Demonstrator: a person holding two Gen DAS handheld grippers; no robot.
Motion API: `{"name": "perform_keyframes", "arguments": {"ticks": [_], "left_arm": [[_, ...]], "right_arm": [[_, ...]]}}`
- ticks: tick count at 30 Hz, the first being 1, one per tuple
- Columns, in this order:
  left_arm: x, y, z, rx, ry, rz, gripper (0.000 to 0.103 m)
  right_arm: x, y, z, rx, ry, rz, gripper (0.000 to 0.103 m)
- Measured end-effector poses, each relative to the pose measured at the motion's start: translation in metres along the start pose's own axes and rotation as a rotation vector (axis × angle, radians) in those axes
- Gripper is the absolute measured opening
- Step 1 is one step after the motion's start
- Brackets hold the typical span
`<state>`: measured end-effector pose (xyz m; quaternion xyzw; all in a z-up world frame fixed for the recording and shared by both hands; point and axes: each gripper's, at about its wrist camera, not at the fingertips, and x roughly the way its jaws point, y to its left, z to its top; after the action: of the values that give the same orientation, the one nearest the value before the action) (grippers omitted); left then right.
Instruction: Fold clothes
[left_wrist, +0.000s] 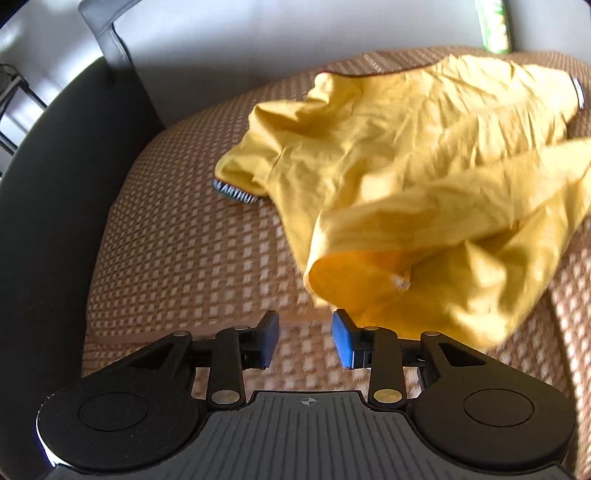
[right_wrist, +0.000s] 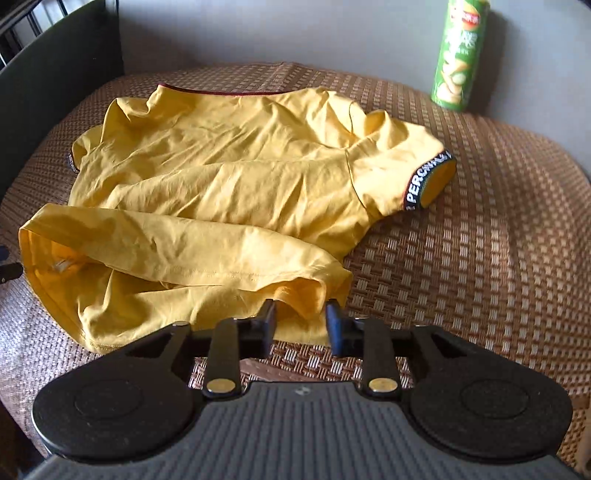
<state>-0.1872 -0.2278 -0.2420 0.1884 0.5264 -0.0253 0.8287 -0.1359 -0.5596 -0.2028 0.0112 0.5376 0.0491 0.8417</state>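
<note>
1. The yellow shirt (right_wrist: 229, 177) lies rumpled on a brown woven mat (right_wrist: 480, 258), filling the centre and left of the right wrist view. Its hem end is nearest the cameras and its collar lies toward the top of the frame.

2. The hem end is partly doubled over itself. A loose roll of cloth runs from the left edge toward the lower centre, and the hem opening gapes at the left.

3. The right hand-held gripper (right_wrist: 301, 321) is released. Its jaws stand apart at the lower centre, right at the hem corner, with cloth just beyond the fingertips and none pinched.

4. The left hand-held gripper (left_wrist: 306, 336) is also released and holds nothing. In its view the shirt (left_wrist: 424, 166) fills the right half, and the near fold of the hem sits just beside the right-hand blue pad (left_wrist: 341, 341). This frame is blurred.

5. My judgement is that the step in hand is taking the two hem corners, so the shirt can be spread flat before folding.

6. To do it well, take each corner low and slide one finger under the cloth. Catch both layers at the stitched hem, not the loose roll above it.

7. Close both grippers before lifting, and pull the corners apart evenly so the body lies flat.

8. One sleeve, with a lettered cuff (right_wrist: 428, 181), lies right of centre. A green can (right_wrist: 460, 55) stands at the upper right, well apart from the shirt.
</note>
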Motion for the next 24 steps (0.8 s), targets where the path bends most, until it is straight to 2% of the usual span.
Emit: {"name": "perform_keyframes", "arguments": {"ticks": [4,7,9,11,17,22,23,24], "left_arm": [[0.013,-0.005,0.012,-0.003,0.010,0.001,0.049],[0.008,-0.004,0.015,-0.013,-0.007,-0.026,0.050],[0.005,-0.006,0.013,0.000,-0.020,-0.032,0.054],[0.008,-0.010,0.012,0.022,-0.009,-0.023,0.055],[0.019,-0.010,0.013,0.009,0.021,-0.014,0.055],[0.016,-0.006,0.023,-0.030,0.000,-0.045,0.053],[0.018,-0.006,0.024,-0.034,0.005,-0.053,0.047],[0.022,-0.006,0.026,-0.036,0.018,-0.063,0.029]], "right_arm": [[-0.004,0.007,-0.003,-0.016,-0.019,-0.044,0.038],[-0.004,0.005,-0.006,0.008,-0.021,-0.087,0.039],[-0.005,0.003,-0.008,0.027,-0.031,-0.101,0.039],[-0.005,0.001,-0.007,0.031,-0.037,-0.109,0.039],[-0.006,0.001,-0.003,0.029,-0.065,-0.106,0.039],[-0.005,-0.001,-0.001,0.041,-0.081,-0.112,0.039],[-0.004,-0.002,-0.001,0.046,-0.079,-0.114,0.039],[-0.003,-0.002,-0.001,0.049,-0.080,-0.116,0.039]]}}
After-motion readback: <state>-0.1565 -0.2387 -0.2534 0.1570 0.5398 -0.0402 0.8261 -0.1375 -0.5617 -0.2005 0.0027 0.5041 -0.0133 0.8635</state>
